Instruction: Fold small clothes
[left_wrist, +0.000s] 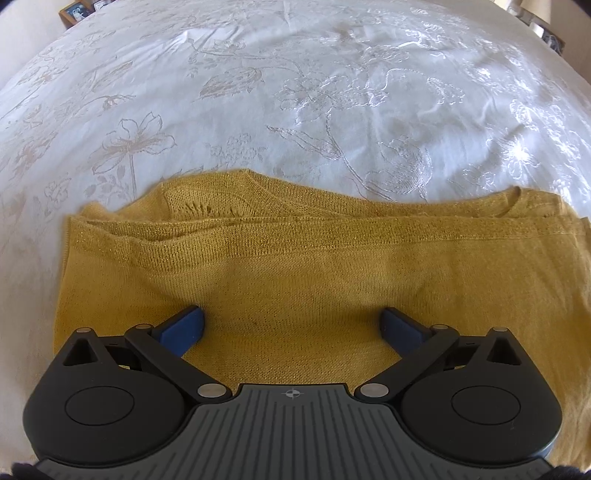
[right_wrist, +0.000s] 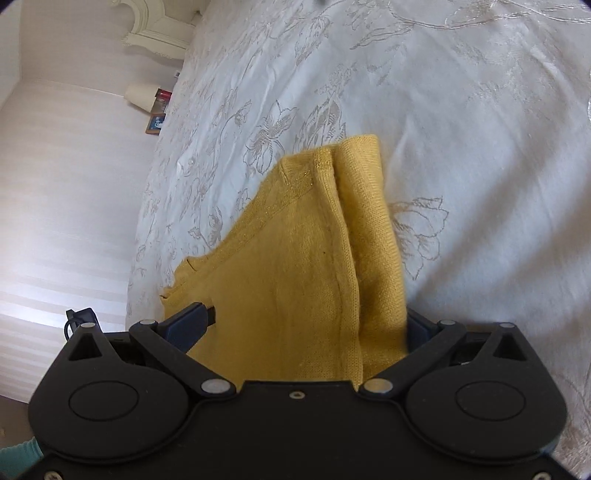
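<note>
Both grippers are working a mustard knit garment (left_wrist: 295, 266) that is lying partly folded on the bed (left_wrist: 258, 92).

The left gripper (left_wrist: 293, 325) is hovering over the near part of the garment with its jaws spread wide apart and gripping nothing, probably so it can press the layers flat or take a fresh hold on the near edge. In the right wrist view, the right gripper (right_wrist: 306, 325) is sitting at one end of the garment (right_wrist: 295, 258), with cloth lying between its jaws; the far jaw is hidden behind the fabric, so whether it is clamping the cloth cannot be told. The garment is resting toward the near edge of the bed, its ribbed hem already doubled over the body, which suggests another fold is coming.
</note>
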